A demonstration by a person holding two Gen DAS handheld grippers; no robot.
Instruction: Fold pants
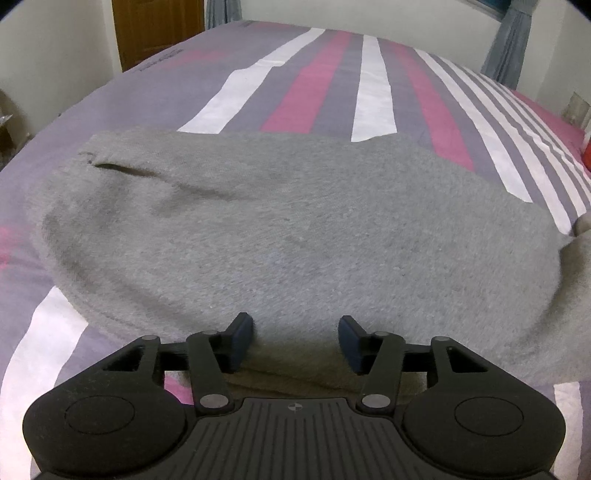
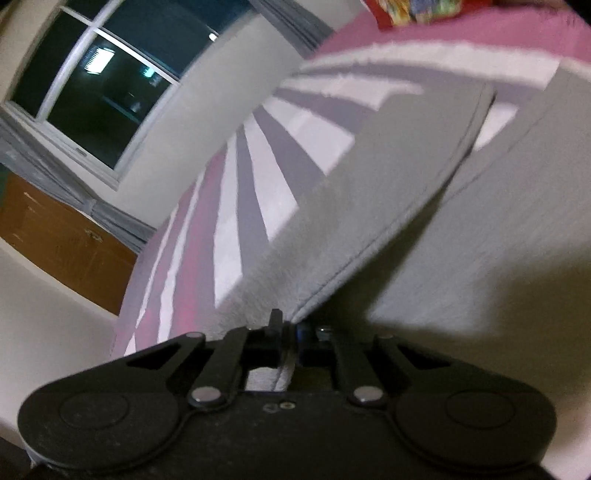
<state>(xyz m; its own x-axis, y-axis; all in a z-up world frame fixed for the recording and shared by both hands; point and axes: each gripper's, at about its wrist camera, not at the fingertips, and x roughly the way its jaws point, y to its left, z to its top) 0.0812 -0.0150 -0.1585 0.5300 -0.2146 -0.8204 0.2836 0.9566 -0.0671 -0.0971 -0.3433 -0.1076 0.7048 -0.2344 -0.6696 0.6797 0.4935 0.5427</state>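
Observation:
Grey fleece pants lie spread across the striped bed, with a pocket slit at the upper left. My left gripper is open and empty, its fingers just over the near edge of the pants. My right gripper is shut on a seamed edge of the pants and holds that part lifted off the bed, the view tilted. More grey fabric lies below it on the right.
The bed sheet has purple, pink and white stripes. A wooden door and curtains stand behind the bed. A window and a wooden cabinet show in the right wrist view. A red packet lies on the bed.

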